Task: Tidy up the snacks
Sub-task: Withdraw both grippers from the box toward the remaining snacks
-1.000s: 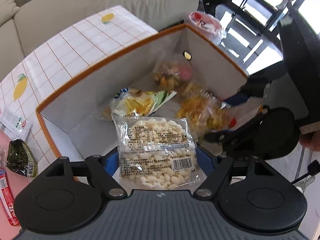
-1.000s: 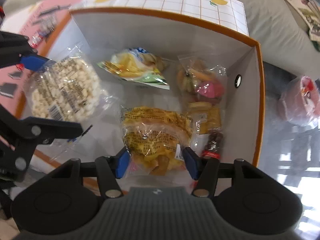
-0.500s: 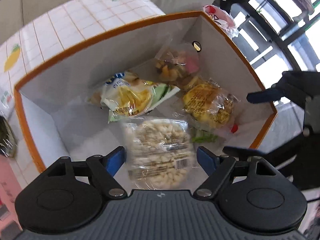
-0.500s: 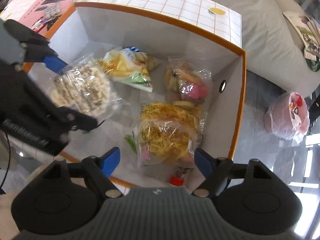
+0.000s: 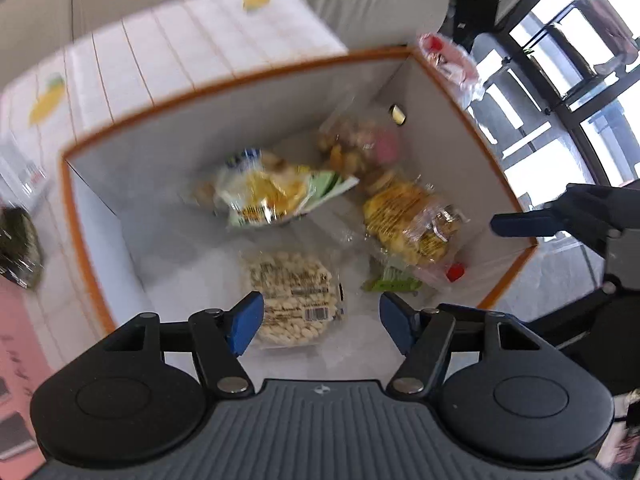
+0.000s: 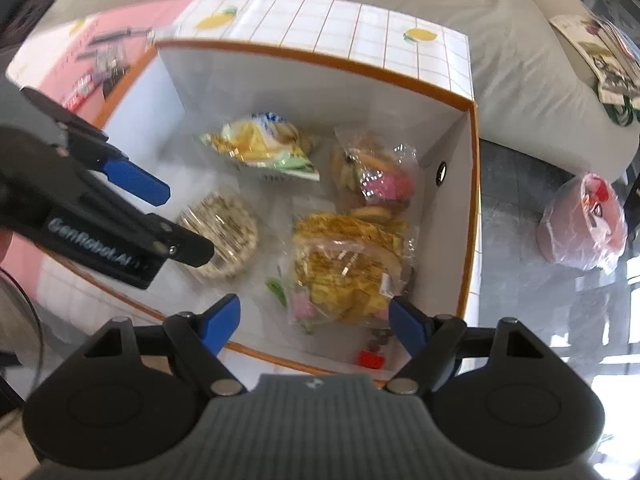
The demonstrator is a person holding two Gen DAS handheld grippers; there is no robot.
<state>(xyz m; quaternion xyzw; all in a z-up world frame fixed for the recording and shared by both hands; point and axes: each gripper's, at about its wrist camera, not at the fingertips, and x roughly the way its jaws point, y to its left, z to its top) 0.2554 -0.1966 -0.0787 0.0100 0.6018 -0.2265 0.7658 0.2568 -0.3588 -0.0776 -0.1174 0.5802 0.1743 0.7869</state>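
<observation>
A white box with an orange rim holds several snack packs. A clear pack of pale puffed pieces lies on its floor. Beside it lie a yellow chip bag, a clear bag of yellow snacks and a bag with pink and brown sweets. My left gripper is open and empty above the box. My right gripper is open and empty above the box's near edge.
The box stands on a white grid cloth with lemon prints. A dark green pack and other packets lie on the table at the left. A grey sofa is behind. A pink plastic bag sits on the floor.
My left gripper opened and let the puffed pack drop into the box. My right gripper opened and released the yellow snack bag. Both grippers rose and pulled back.
</observation>
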